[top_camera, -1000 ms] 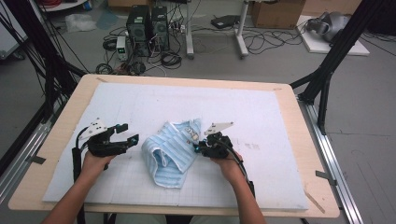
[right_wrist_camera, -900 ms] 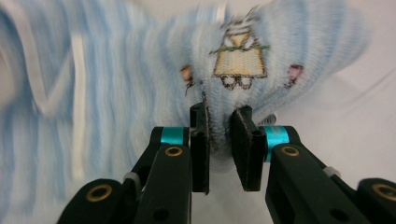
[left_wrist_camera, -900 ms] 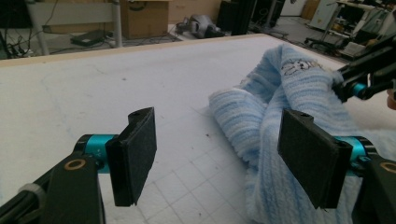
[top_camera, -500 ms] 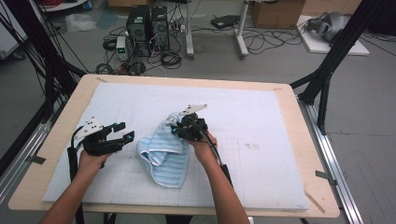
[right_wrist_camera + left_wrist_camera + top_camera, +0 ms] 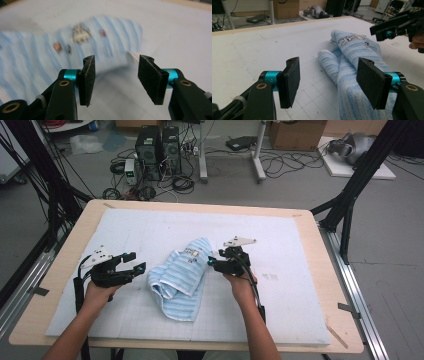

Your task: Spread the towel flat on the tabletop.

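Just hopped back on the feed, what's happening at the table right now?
A person is folding a blue striped towel on the white mat with two hand-held grippers. The towel lies partly folded in the middle. The right hand-held gripper sits at its right edge; its jaws have just been opening, with nothing between them. The left hand-held gripper waits open beside the towel's left side, holding nothing.

A lab — computer towers (image 5: 157,147), tangled cables (image 5: 280,165) and black rig frames (image 5: 357,185) surround the table (image 5: 320,285).
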Tool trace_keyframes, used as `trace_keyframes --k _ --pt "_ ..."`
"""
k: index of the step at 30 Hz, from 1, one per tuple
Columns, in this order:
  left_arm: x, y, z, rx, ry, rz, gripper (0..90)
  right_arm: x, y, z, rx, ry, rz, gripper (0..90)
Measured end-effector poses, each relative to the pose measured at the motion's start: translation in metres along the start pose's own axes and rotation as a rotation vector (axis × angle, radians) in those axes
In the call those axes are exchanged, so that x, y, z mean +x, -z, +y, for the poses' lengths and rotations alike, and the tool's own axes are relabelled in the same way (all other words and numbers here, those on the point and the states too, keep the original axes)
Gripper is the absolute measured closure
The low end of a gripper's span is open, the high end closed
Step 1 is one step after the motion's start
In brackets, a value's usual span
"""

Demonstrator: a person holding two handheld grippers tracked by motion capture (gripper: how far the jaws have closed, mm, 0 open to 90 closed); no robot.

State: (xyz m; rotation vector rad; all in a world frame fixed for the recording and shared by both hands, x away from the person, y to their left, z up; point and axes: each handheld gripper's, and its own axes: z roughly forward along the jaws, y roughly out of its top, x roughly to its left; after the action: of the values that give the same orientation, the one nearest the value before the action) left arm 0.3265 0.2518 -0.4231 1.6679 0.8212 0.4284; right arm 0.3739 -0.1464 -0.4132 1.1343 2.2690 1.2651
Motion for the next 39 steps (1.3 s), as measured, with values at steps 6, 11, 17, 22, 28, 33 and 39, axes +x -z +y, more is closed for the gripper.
trace_keyframes --k 6,11,17,22,28,33,39 --pt "-0.004 -0.005 0.001 0.016 -0.001 -0.034 36.2 0.001 0.006 -0.026 0.039 0.004 -0.006 46.8" --pt "-0.011 -0.011 0.007 0.034 0.019 -0.032 23.9 0.001 0.016 -0.033 0.011 0.004 -0.002 44.7" --pt "-0.027 -0.024 0.017 0.053 -0.005 -0.108 23.5 0.002 0.034 -0.043 -0.001 0.047 0.003 41.2" --pt "-0.041 -0.045 0.013 0.13 -0.054 -0.13 26.1 -0.003 0.047 -0.053 -0.032 0.013 0.0 37.2" --pt "-0.053 -0.066 0.022 0.189 -0.094 -0.152 26.8 -0.006 0.048 -0.055 -0.032 0.0 -0.007 33.8" --pt "-0.061 -0.083 0.026 0.254 -0.121 -0.155 26.6 -0.004 0.046 -0.055 -0.025 0.012 -0.009 33.7" --pt "-0.069 -0.105 0.015 0.387 -0.194 -0.109 31.8 -0.007 0.049 -0.056 -0.033 -0.001 -0.015 32.3"
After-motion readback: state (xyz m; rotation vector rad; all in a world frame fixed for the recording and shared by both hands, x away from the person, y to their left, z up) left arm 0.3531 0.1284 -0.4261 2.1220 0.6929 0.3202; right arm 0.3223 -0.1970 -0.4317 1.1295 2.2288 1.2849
